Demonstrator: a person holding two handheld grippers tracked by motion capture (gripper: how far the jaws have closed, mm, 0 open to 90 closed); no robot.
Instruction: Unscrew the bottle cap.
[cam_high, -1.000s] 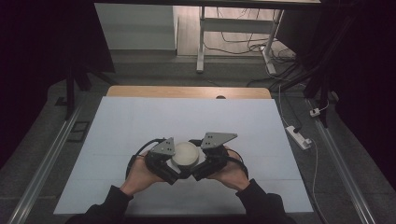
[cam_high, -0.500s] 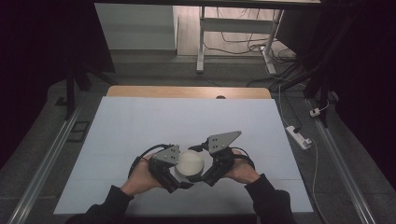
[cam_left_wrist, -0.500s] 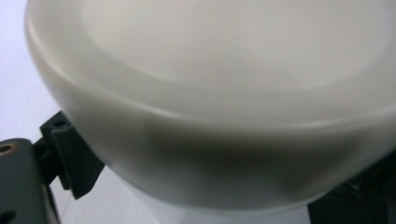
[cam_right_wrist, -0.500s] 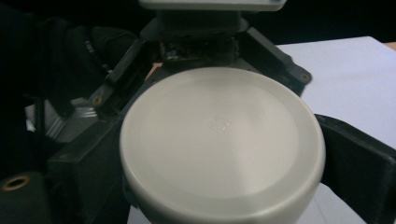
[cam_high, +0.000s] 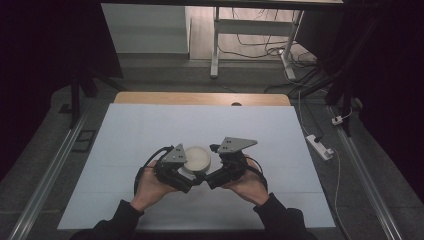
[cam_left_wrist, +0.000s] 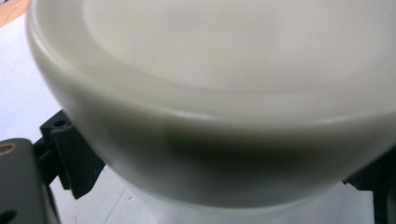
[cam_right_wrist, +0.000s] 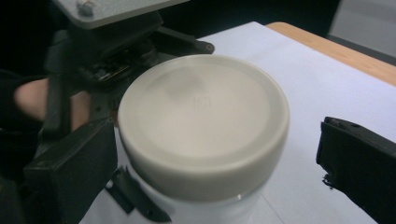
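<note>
Item: white jar (cam_high: 196, 161) with cream lid (cam_right_wrist: 203, 121), standing on desk (cam_high: 150, 130) near its front edge, body clamped by left tongs (cam_high: 186, 176); right tongs (cam_right_wrist: 219, 163) spread open astride lid—should close squarely before twisting.

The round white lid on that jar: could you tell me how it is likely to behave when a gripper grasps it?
The lid looks like stiff moulded plastic, so it should probably hold its shape under the jaws. Its smooth, rounded edge seems fairly slippery, so the right gripper, open on either side, may slide. The left gripper holds the jar below, which should limit tipping.
</note>
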